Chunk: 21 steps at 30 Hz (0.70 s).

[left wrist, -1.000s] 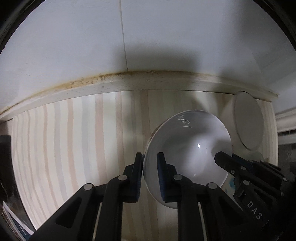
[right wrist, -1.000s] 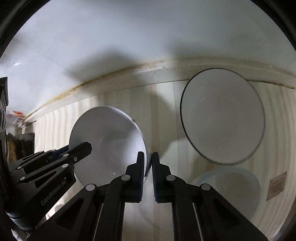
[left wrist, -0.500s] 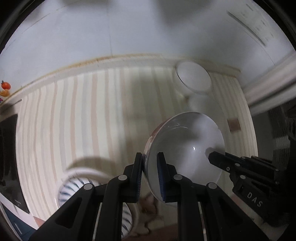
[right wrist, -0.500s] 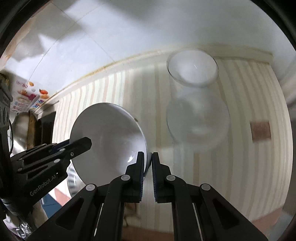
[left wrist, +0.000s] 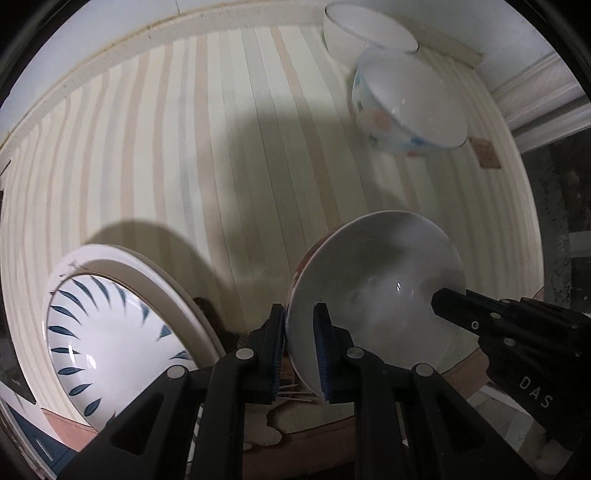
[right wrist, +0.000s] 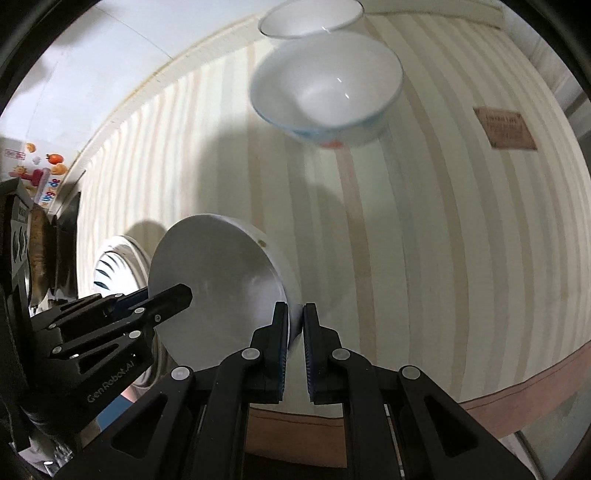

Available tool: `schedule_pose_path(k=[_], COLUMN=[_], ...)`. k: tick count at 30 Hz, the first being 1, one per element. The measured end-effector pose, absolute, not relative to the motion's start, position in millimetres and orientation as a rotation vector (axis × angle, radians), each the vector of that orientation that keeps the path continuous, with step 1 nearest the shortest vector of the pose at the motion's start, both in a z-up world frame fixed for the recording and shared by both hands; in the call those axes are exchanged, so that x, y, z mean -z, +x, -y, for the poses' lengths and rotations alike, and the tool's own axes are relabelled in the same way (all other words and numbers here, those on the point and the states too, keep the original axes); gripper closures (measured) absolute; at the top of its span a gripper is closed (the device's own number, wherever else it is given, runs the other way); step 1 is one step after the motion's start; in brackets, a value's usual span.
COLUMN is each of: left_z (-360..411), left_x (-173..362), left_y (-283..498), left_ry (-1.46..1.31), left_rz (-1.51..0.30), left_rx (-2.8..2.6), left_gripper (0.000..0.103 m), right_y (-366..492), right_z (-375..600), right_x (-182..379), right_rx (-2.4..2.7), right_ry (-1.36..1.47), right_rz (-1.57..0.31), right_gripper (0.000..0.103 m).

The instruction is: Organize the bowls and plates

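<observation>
While both clamp one white bowl (left wrist: 384, 295), left hand-held gripper (left wrist: 299, 347) marked "GenRobot.AI", right hand-held gripper (right wrist: 295, 343) "DAS"

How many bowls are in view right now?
3. One held bowl is clamped at opposite rim edges by both grippers, a patterned bowl sits on the table, and a plain bowl is behind it. Others may be hidden.

The white bowl (right wrist: 218, 284) hides most of the leaf-patterned plate (right wrist: 110, 271).
</observation>
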<state>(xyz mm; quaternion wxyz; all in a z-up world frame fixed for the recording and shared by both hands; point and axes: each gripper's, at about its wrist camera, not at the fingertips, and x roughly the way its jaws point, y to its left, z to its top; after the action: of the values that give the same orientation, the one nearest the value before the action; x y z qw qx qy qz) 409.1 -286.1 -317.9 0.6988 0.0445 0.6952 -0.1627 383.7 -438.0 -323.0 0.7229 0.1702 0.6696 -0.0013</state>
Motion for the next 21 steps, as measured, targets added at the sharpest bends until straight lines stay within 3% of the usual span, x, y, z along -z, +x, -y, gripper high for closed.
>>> schedule_pose_path(k=[15,21], left_z=[302,282], left_x=[337,290], left_y=[413,419], left_ry=[0.124,0.076], left_rz=[-1.569,-1.521], left_rx=[0.349,0.345], left_gripper=[0.089,0.088], right_y=[386,389], right_z=[447,468], right_x=[345,328], right_rx=[0.008,-0.028], right_ry=[0.390,0.483], right_rz=[-1.519,-1.504], right_gripper=[0.093,0.091])
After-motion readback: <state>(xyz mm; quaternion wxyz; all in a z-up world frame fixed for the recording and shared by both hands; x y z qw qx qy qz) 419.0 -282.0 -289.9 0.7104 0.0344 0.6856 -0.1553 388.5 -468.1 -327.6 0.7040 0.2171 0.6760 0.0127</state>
